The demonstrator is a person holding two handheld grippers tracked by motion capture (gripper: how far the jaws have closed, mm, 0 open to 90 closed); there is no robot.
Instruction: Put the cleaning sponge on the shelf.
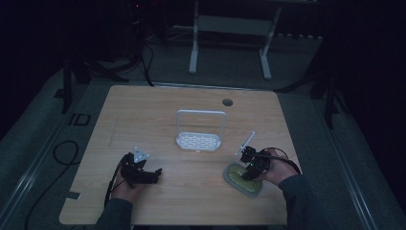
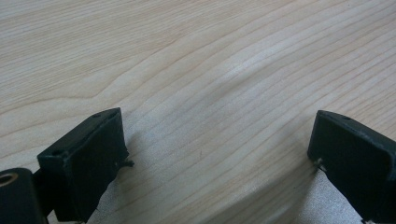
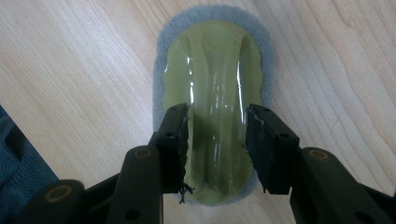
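- The room is sitting in dim light, with a dark floor and the legs of a white frame beyond the far edge; the work is lying on a pale wooden table [image 1: 143, 110] with a round cable hole [image 1: 227, 102] near its far edge.
- A white wire-handled rack [image 1: 198, 139] is standing at the middle of the table, well apart from both of your hands.
- The thing in hand, an oval scrubbing sponge [image 3: 212, 79] with a glossy olive-green grip moulded over a grey felt pad, is lying flat near the table's near right corner, under your right hand.
- Your right gripper [image 3: 217, 140] is pointing down over the sponge's raised centre ridge. Its jaws are standing apart, one on each flank of the ridge, and I am judging that the pads are not yet pressing on it.
- Your left gripper [image 2: 217, 154] is hovering low over bare wood at the near left, jaws wide apart with nothing between them.
- Advice for the grasp:
  - You are lining up well along the ridge; keep the jaws square across it, not skewed.
  - The green surface is looking slick, so seat the pads low on the ridge's flanks before closing.
  - Close slowly; the body is likely soft and may squeeze out upward.
  - Lift straight, since the felt rim may be dragging on the wood.
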